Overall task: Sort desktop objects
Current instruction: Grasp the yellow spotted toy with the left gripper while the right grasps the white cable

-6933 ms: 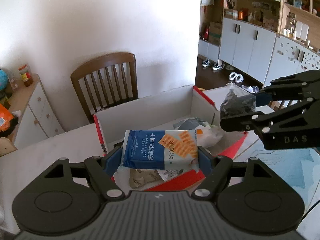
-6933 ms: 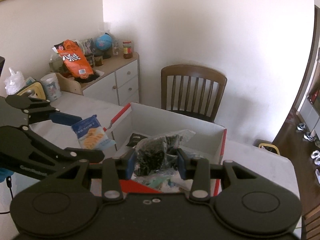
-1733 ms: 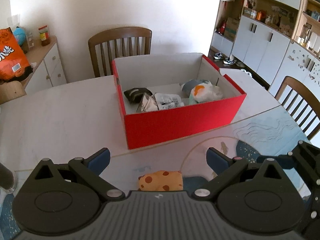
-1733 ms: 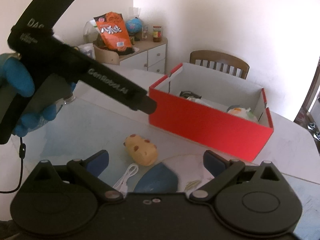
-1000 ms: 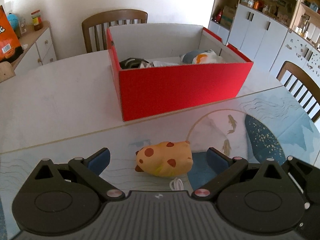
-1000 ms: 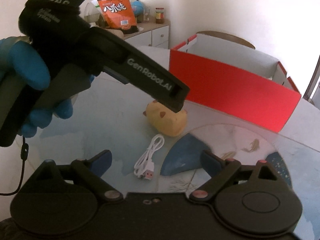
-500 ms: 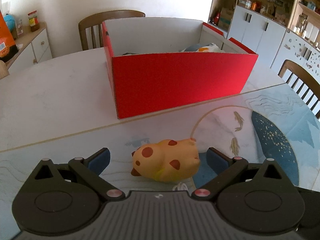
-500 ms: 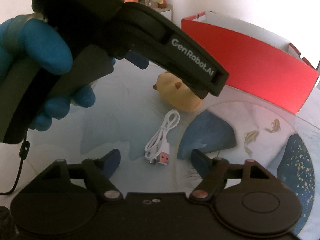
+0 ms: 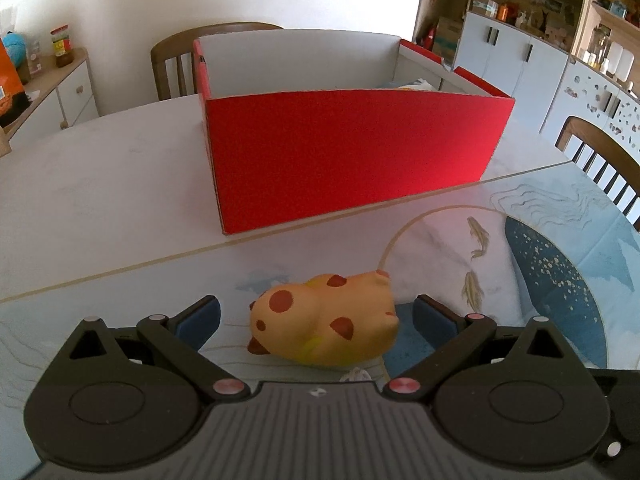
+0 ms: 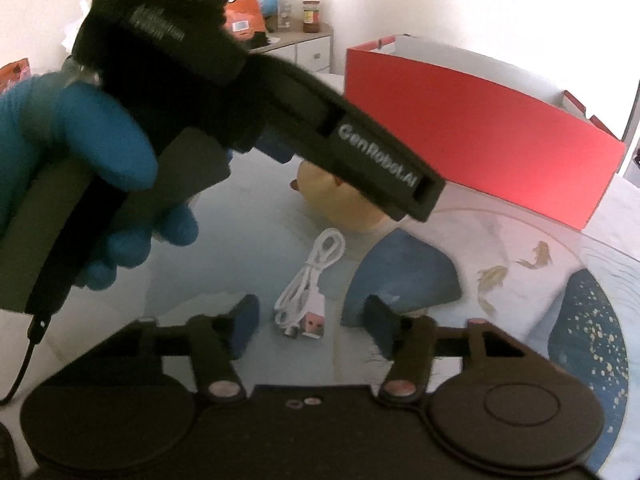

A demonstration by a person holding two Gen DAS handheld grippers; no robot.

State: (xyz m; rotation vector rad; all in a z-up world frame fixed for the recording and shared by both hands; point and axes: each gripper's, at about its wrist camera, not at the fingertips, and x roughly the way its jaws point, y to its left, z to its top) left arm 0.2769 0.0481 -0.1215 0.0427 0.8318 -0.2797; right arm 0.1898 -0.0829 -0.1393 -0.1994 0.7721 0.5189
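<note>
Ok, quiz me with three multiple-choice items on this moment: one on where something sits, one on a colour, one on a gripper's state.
1. Where is the spotted yellow toy?
A. inside the red box
B. on the table mat between the left gripper's open fingers
C. on a chair

2. What colour is the coiled cable?
A. white
B. black
C. green

3. What state is the right gripper in?
A. shut on the cable
B. shut on nothing
C. open around the cable

Answers: 1 B, the left gripper straddles the toy in front of the red box. 2 A, white coils with a pink plug. 3 C, gaps show on both sides.

Right gripper (image 10: 310, 320), seemingly apart, brackets white cable (image 10: 308, 292).
</note>
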